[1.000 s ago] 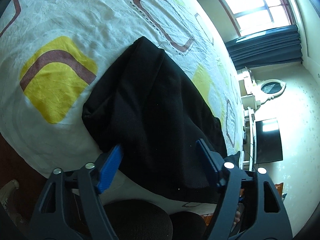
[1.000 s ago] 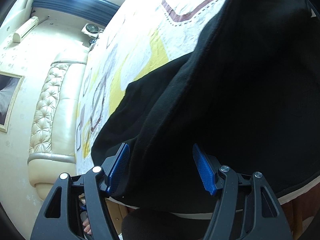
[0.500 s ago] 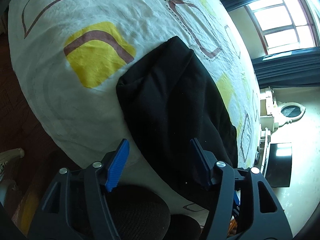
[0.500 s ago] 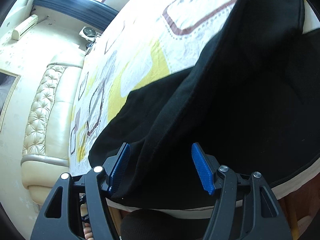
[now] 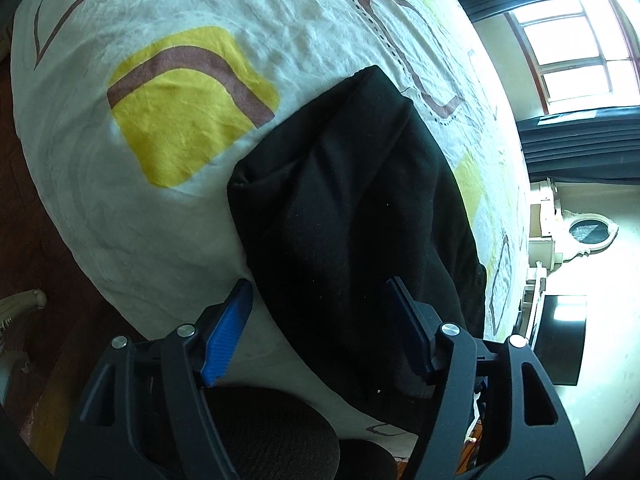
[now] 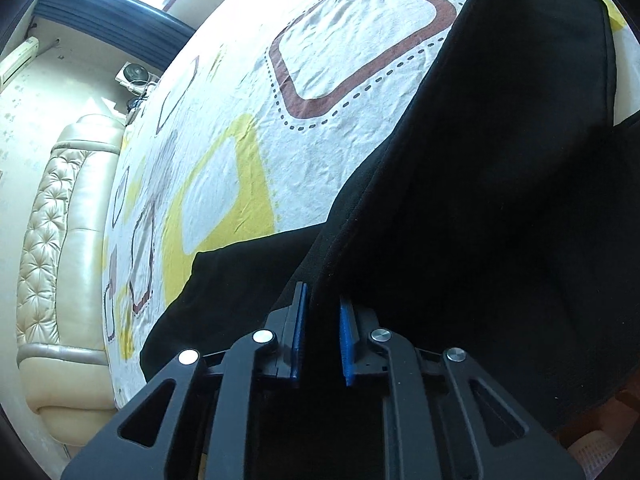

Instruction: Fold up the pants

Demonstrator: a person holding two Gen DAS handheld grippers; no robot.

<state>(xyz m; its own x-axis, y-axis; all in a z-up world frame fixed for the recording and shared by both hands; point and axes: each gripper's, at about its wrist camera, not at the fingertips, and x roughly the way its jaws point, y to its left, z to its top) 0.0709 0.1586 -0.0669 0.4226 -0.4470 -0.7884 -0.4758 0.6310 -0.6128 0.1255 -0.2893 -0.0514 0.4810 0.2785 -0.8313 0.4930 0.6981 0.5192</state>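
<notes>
The black pants (image 5: 352,208) lie partly folded on the bed's patterned sheet (image 5: 192,128), with one rounded folded end toward the bed's near corner. My left gripper (image 5: 320,312) is open, its blue pads on either side of the near edge of the pants, holding nothing. In the right wrist view the pants (image 6: 480,200) fill the right half. My right gripper (image 6: 322,332) is shut on a raised fold of the black cloth, which runs up between the blue pads.
The bed's cream tufted headboard (image 6: 52,220) is at the left of the right wrist view. A window with dark curtains (image 5: 572,60), a white dresser with a mirror (image 5: 576,236) and a dark screen (image 5: 560,340) stand beyond the bed. Dark wooden floor (image 5: 24,208) lies beside the bed.
My right gripper has closed from open onto a fold of the pants. My left gripper has drawn back toward the bed's edge and stays open.
</notes>
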